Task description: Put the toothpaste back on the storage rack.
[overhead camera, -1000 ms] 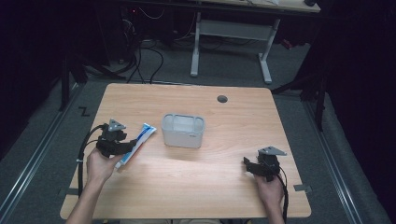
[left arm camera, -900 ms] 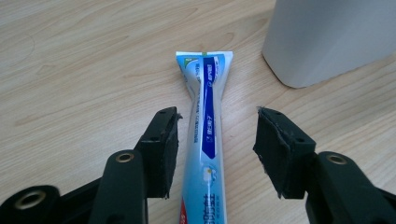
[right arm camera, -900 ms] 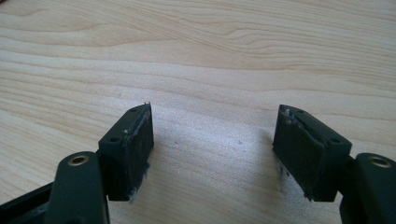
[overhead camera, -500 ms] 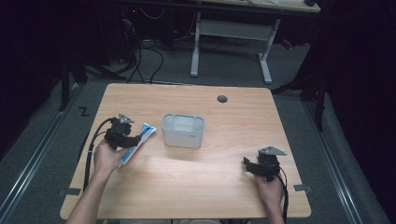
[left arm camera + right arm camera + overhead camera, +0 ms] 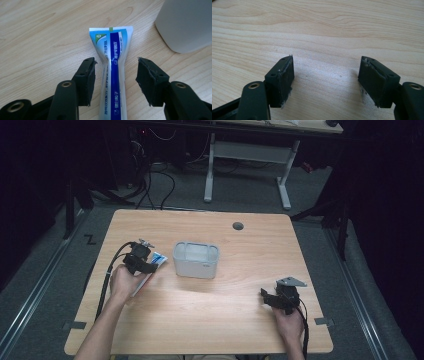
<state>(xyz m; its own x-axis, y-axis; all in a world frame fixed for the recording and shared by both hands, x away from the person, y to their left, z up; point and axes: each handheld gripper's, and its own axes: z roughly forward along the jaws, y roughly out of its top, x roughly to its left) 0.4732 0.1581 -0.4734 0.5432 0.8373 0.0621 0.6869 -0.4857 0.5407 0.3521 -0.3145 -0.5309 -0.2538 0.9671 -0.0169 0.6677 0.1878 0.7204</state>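
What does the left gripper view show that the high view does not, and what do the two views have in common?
The left gripper view shows the toothpaste tube lying flat between the left gripper jaws, with a gap at each pad, and the blue stripe with fine print on it.

The high view shows the right gripper resting near the table's right front corner, both forearms, and the container's open top.

Both show the tube, the left gripper, the pale container beside them and the wooden tabletop.

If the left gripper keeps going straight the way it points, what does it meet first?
The left gripper already straddles the toothpaste tube; straight on it runs along the tube to its flat crimped end, then bare table. The white container probably sits just off that line.
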